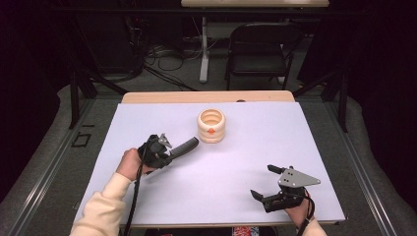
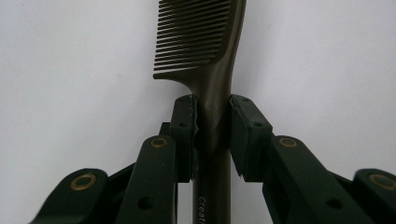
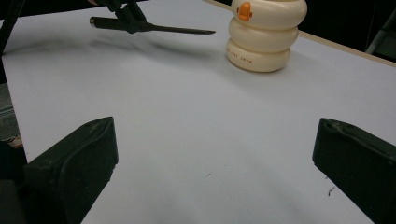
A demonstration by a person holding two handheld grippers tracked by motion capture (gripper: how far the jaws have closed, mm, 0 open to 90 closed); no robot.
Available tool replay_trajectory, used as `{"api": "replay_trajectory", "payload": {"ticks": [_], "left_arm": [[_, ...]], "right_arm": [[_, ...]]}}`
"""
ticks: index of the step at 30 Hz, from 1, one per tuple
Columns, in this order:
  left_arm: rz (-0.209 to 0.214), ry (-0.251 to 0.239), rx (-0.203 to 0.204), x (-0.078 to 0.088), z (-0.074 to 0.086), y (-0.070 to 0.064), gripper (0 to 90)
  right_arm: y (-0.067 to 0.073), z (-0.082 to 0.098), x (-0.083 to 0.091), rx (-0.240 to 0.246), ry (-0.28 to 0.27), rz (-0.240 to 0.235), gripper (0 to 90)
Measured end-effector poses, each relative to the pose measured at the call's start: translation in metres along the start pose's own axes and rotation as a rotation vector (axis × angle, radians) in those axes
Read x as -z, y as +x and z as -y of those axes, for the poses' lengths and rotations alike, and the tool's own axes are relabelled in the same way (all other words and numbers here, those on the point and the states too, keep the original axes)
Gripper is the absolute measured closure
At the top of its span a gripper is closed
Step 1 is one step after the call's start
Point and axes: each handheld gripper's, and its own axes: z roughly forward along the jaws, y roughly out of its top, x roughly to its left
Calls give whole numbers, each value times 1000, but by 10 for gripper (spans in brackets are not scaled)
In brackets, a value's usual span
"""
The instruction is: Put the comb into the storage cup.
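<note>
Mid-table, ribbed cream holder (image 1: 211, 126), comb (image 1: 183, 147) outside

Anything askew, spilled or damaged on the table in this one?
Nothing stands out. The cream ribbed holder stands upright on the white table, the comb is clamped straight in the left gripper, and the right gripper rests open. No spills show.

A white desk (image 1: 216, 196) with a pale wooden far edge carries a cream ribbed holder (image 1: 211, 126), built of stacked rings, open at the top and marked with a small orange spot on its front; it stands toward twelve o'clock of the desk's middle. Beyond the desk, at one o'clock, a black folding chair (image 1: 259, 49) stands on grey floor. At eleven o'clock, cables (image 1: 162, 61) lie beside a white leg (image 1: 204, 49) of a second table.
</note>
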Motion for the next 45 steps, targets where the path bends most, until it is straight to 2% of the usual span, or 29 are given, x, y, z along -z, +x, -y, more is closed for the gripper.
{"api": "replay_trajectory", "payload": {"ticks": [1,9,25,37,45], "left_arm": [[2,-29,13,3,0,0,723],[30,-105,39,10,0,1,723],[59,-192,98,18,7,3,723],[36,-273,123,24,11,3,723],[39,-323,149,25,13,5,723]], "right_arm": [[0,0,0,-3,-1,1,0],[-1,0,0,-4,-2,0,0],[0,0,-1,-4,4,-4,0],[1,0,-2,-3,11,-5,0],[0,0,-2,-2,9,-4,0]]}}
